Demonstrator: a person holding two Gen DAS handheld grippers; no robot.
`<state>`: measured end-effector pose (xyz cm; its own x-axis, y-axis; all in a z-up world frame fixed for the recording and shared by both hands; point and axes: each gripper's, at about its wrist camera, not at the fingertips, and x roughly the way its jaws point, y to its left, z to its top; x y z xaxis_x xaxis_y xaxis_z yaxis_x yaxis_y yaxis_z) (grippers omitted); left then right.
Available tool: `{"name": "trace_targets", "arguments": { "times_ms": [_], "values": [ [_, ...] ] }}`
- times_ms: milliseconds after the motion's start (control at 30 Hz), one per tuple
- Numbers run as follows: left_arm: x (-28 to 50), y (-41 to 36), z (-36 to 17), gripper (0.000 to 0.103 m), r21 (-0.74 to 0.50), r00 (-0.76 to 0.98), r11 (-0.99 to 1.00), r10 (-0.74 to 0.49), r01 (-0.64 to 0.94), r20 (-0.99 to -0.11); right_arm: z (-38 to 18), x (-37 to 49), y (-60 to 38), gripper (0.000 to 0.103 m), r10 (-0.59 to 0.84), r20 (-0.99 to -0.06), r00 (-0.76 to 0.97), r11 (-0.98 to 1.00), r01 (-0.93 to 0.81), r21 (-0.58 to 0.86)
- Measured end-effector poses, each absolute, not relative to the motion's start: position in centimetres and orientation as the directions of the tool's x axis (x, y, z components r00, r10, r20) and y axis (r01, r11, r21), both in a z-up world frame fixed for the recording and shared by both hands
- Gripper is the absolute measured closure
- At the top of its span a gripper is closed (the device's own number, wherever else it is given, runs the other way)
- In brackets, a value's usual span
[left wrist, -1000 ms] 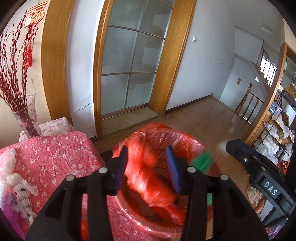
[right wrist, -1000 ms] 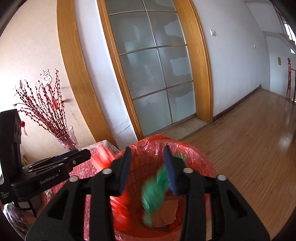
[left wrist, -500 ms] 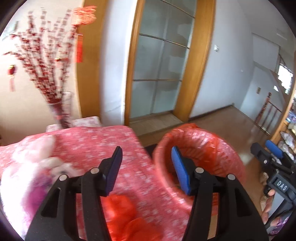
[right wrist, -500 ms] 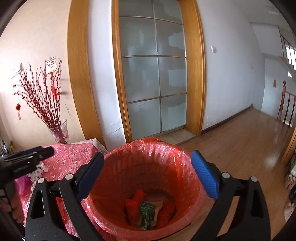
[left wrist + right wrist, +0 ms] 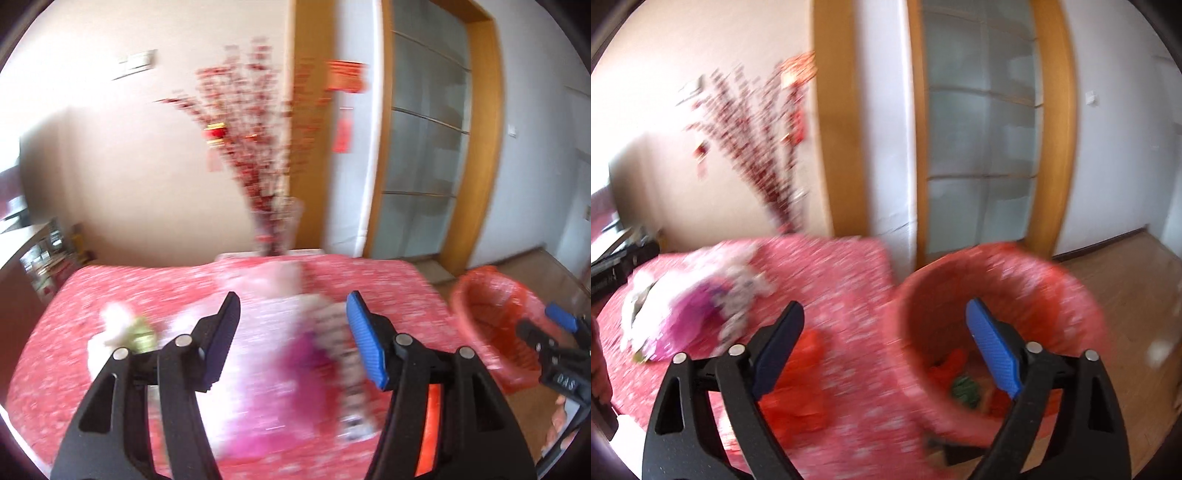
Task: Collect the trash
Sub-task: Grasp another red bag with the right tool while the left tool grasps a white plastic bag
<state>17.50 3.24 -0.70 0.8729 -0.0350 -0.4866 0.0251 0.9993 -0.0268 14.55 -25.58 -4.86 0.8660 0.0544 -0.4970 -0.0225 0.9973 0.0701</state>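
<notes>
Trash (image 5: pixel 295 354), blurred pink-white plastic on the table (image 5: pixel 66 302), lies between the left gripper's (image 5: pixel 291 339) spread, empty fingers (image 5: pixel 364 343).

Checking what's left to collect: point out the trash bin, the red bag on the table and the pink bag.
trash bin (image 5: pixel 1052 291), right wrist view, far inner wall of liner.
red bag (image 5: pixel 798 391), right wrist view, crumpled middle.
pink bag (image 5: pixel 685 325), right wrist view, magenta bulge.

Worktop (image 5: pixel 369 280) in red floral cloth, pink-white bag heap (image 5: pixel 280 354), red wrapper (image 5: pixel 798 391), vase (image 5: pixel 275 229), wooden floor (image 5: pixel 1137 295) carrying red-lined bin (image 5: pixel 1049 284)
</notes>
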Motion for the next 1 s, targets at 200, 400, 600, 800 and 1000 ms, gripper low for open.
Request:
{"name": "trace_targets", "arguments": {
  "times_ms": [200,400,600,800,1000],
  "values": [
    [16.3,10.5,-1.6,0.044,-0.021,0.85,0.989,0.114,-0.145,-0.515,-8.0,15.6,-20.0,0.023,0.161,-0.594,0.788,0.987,-0.126,0.099],
    [15.5,15.7,-2.7,0.044,-0.027,0.817,0.966,0.203,-0.257,-0.54,-9.9,15.9,-16.5,0.023,0.154,-0.632,0.759,0.987,-0.15,0.061],
    [15.7,17.6,-4.0,0.044,-0.039,0.792,0.956,0.216,-0.289,-0.572,-12.2,16.6,-15.9,0.051,0.126,-0.708,0.695,0.99,-0.132,0.046],
    [16.5,18.3,-5.6,0.044,-0.06,0.766,0.953,0.2,-0.297,-0.611,-12.1,16.5,-16.8,0.074,0.147,-0.693,0.706,0.989,-0.123,0.084],
    [18.5,18.5,-6.7,0.044,-0.049,0.728,0.953,0.195,-0.299,-0.657,-11.0,16.8,-16.7,0.074,0.167,-0.669,0.724,0.986,-0.139,0.096]
  ]
}}
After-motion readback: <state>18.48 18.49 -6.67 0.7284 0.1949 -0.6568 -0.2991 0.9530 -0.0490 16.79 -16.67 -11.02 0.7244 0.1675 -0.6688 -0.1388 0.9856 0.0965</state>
